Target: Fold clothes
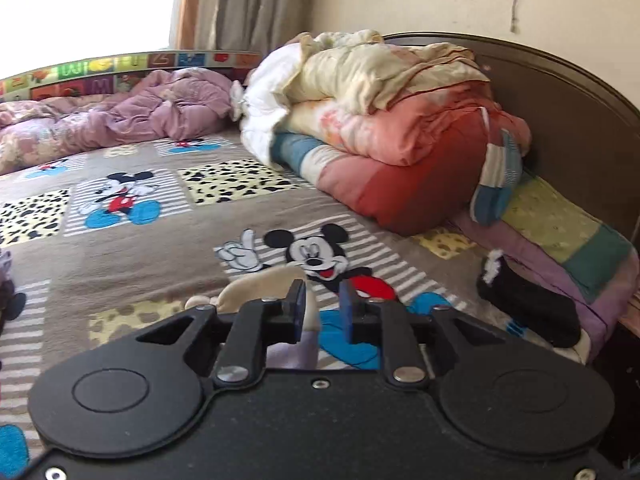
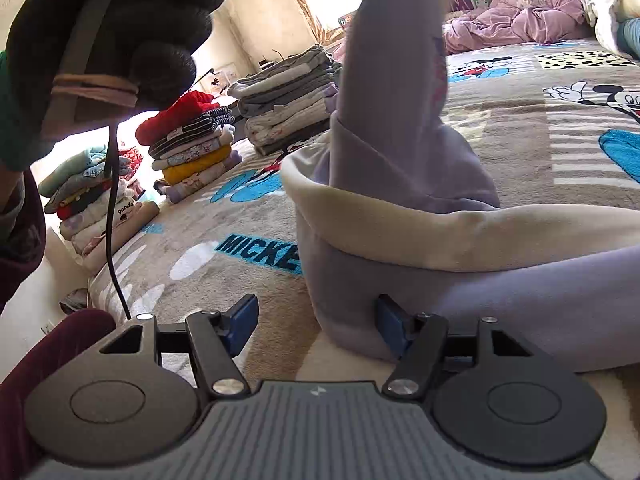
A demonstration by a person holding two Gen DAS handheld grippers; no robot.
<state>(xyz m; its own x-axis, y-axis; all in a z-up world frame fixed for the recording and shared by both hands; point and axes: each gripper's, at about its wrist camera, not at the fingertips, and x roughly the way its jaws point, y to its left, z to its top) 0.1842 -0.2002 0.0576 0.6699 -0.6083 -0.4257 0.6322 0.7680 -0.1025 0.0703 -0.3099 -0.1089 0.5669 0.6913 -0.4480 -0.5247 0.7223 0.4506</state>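
A lilac garment with a cream lining [image 2: 400,216] lies on the Mickey Mouse blanket [image 2: 520,136], one part lifted up high toward the top of the right wrist view. My right gripper [image 2: 316,324] is open, its jaws wide apart, with the garment's folded edge between them against the right pad. In the left wrist view my left gripper [image 1: 322,314] has its jaws close together around a lifted bit of the same lilac and cream garment [image 1: 256,284], held above the blanket [image 1: 160,264].
Several stacks of folded clothes [image 2: 188,140] stand at the bed's left edge, a grey stack [image 2: 288,100] behind them. A pile of quilts [image 1: 392,120] sits by the dark headboard [image 1: 580,112]. A pink duvet [image 1: 120,120] and a black item [image 1: 528,304] lie on the bed.
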